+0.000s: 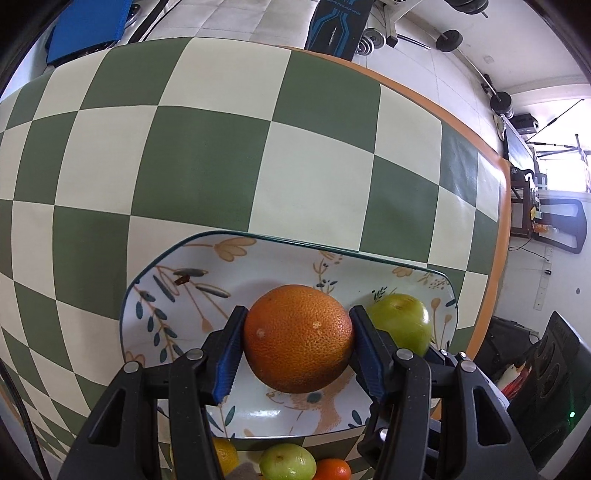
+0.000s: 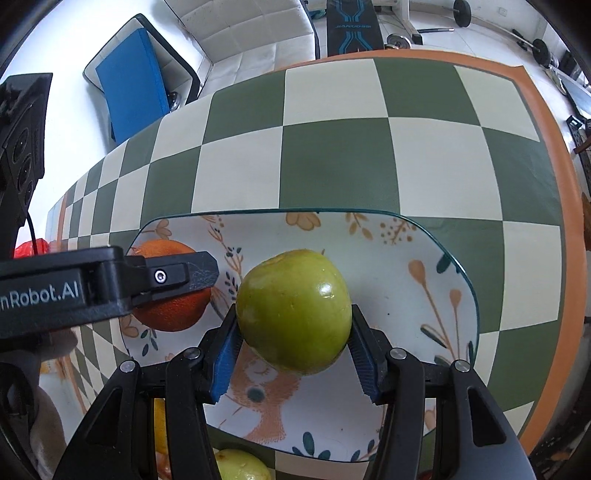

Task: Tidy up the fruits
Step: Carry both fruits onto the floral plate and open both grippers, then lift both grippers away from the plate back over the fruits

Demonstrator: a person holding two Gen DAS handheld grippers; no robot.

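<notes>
Left gripper (image 1: 298,341) clamped on an orange (image 1: 297,338), both blue-padded fingers (image 1: 229,350) pressed against its flanks. Orange low over the floral plate (image 1: 177,295), roughly at the plate's middle; whether touching the plate surface or just above it, cannot tell. Seen also from the right wrist camera as orange (image 2: 168,314) half hidden behind the left gripper (image 2: 207,269), toward the plate's left edge.

Right gripper (image 2: 293,332) clenched around a green apple (image 2: 293,312), pads (image 2: 225,350) tight against both sides. Apple over the centre of the floral plate (image 2: 424,295), above a painted animal figure (image 2: 264,402); contact with the plate not discernible. Same green apple (image 1: 402,323) in the left wrist view just beside the orange, toward the plate's right edge, slightly blurred.

Plate rectangular with rounded corners and a dark teal rim, resting on a green-and-cream checkered tablecloth (image 1: 221,147) near the table's near edge. Cloth bordered in orange (image 2: 546,122) along the far and right edges.

At the near edge, below the plate: a second green fruit (image 1: 287,461), a small orange fruit (image 1: 332,469) touching or just beside it, and a yellow fruit (image 1: 225,454) partly hidden by the gripper frame. From the right wrist view, a green fruit (image 2: 242,465) and a yellow one (image 2: 159,428) in the same zone.

Beyond the table: blue mat (image 2: 133,81), weight bench (image 2: 352,27), dumbbells (image 1: 369,40).
</notes>
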